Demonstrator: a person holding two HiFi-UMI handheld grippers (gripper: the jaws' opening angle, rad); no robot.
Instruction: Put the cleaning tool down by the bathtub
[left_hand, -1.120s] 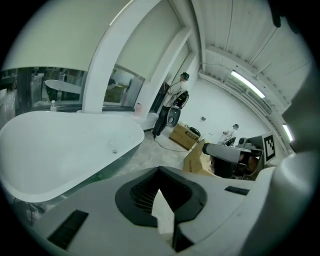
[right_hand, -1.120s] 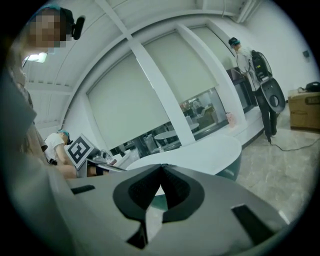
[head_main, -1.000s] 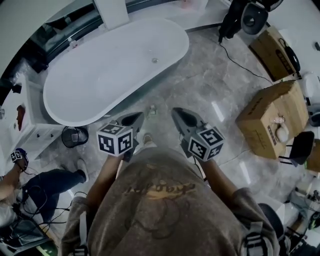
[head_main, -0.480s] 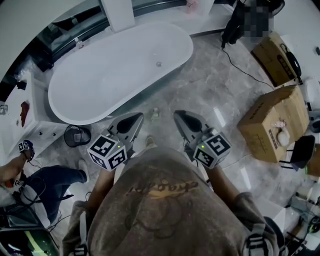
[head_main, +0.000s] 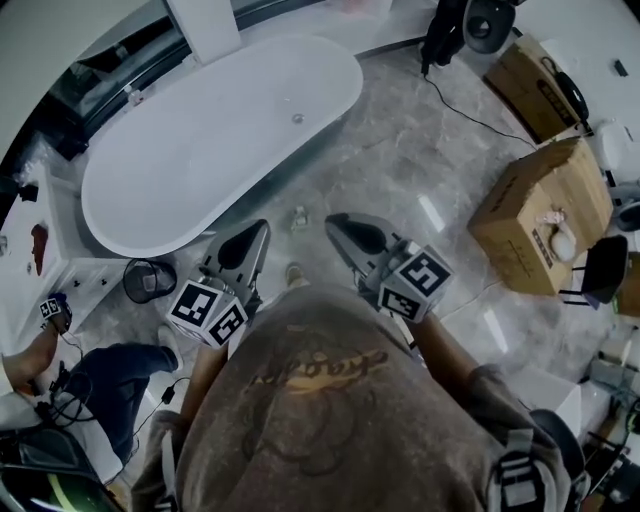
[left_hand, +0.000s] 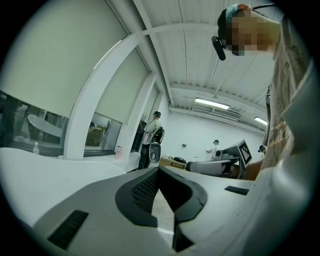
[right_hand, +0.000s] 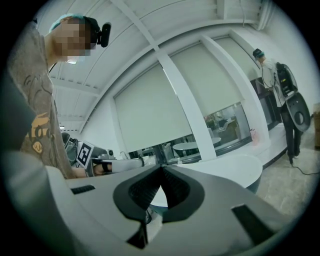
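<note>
Cleaning tool (head_main: 299, 218) – most likely the small pale item standing on the grey marble floor (head_main: 400, 170), just beside the near side of the white oval bathtub (head_main: 200, 150). It is too small in the head view to say what kind of tool it is, so that reading is a judgement.

Your left gripper (head_main: 258, 232) and right gripper (head_main: 335, 224) both point towards the tub, one on each side of that item and clear of it. Each gripper's own view shows its dark ribbed pads pressed together with nothing between them, so both are clenched and empty, and neither one carries the tool.

By that reading the task looks finished or nearly so: the tool is down by the tub and let go. Nothing seems left to do beyond drawing your hands away.

No writing can be read. The curly print on your shirt (head_main: 320, 400) is not legible from above. The marker cubes (head_main: 207, 310) on the grippers carry only black-and-white square patterns. The cardboard boxes (head_main: 545, 215) to the right have dark strips that cannot be made out. A wire basket (head_main: 148, 278) sits by the tub's left end, and another person (head_main: 90, 375) is at the near left.
</note>
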